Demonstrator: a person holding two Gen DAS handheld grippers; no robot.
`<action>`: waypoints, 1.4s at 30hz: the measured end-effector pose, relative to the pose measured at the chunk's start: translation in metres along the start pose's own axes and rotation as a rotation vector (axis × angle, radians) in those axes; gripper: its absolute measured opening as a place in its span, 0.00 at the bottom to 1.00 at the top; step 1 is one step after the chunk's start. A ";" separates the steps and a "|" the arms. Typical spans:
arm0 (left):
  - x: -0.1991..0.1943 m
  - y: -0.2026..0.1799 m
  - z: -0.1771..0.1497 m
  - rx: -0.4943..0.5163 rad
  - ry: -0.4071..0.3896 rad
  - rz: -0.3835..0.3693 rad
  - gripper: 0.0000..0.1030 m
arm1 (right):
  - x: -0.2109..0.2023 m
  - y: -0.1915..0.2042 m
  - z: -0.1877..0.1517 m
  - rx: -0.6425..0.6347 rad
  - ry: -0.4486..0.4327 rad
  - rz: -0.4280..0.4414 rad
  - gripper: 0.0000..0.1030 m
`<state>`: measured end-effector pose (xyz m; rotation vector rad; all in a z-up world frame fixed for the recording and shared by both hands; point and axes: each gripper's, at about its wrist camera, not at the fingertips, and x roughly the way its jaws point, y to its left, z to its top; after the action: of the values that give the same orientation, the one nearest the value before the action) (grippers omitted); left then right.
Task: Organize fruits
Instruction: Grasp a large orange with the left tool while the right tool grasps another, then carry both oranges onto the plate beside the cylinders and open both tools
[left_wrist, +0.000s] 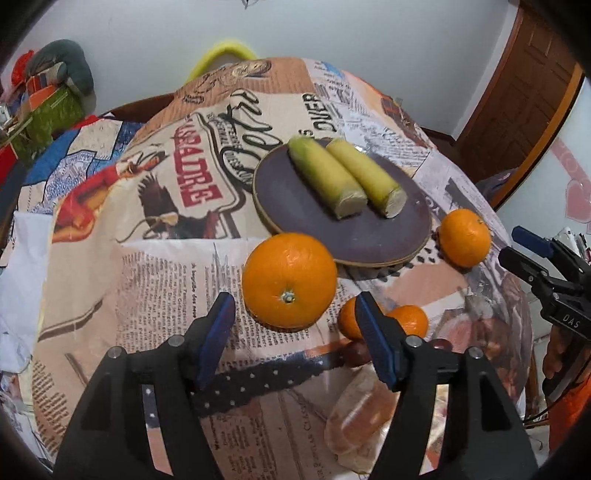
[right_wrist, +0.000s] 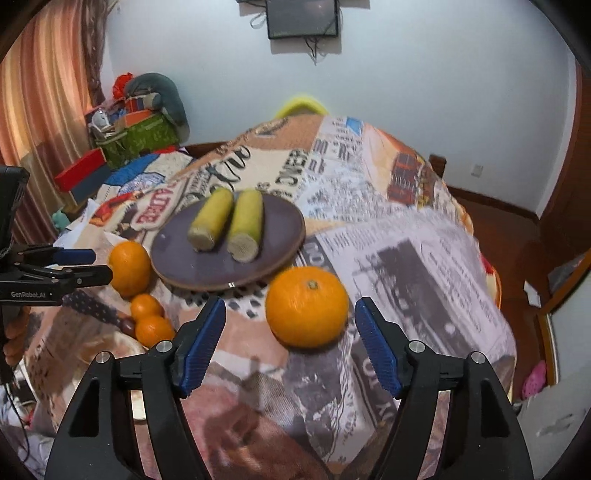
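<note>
Nearest, left gripper (left_wrist: 295, 325): blue-padded jaws spread apart, nothing between the pads, poised over the near part of the table covered in a newspaper-print cloth (left_wrist: 166, 280). Right gripper (right_wrist: 290, 325): jaws likewise spread wide and gripping nothing, hanging over the cloth toward the table's right side. Just past the left gripper's fingertips, one large orange (left_wrist: 290, 280) rests on the cloth, stem end facing the camera, close against the near rim of the plate. Beside it, partly hidden behind a blue pad, two small mandarins (right_wrist: 149, 319) lie touching one another on the cloth. A second large orange (right_wrist: 307, 306) sits on the cloth just beyond the right gripper's fingertips, near the plate's right rim but outside it. Container: one round, dark purple plate (left_wrist: 295, 206) with a pale edge, near the middle of the table. Contents: two short yellow-green banana pieces (left_wrist: 327, 177), lying side by side and touching, cut ends toward the near edge. No citrus is on the plate.
</note>
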<state>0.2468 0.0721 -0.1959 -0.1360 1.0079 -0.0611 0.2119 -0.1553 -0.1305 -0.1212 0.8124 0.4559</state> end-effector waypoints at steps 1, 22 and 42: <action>0.004 0.001 0.000 -0.004 0.001 0.003 0.65 | 0.004 -0.002 -0.002 0.007 0.010 -0.001 0.68; 0.039 0.003 0.008 -0.014 0.011 -0.017 0.64 | 0.058 -0.017 -0.009 0.064 0.122 0.040 0.68; 0.001 0.000 0.020 -0.005 -0.074 -0.013 0.62 | 0.035 -0.013 0.006 0.051 0.046 0.045 0.64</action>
<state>0.2640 0.0736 -0.1857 -0.1487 0.9332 -0.0650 0.2422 -0.1536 -0.1525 -0.0661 0.8731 0.4759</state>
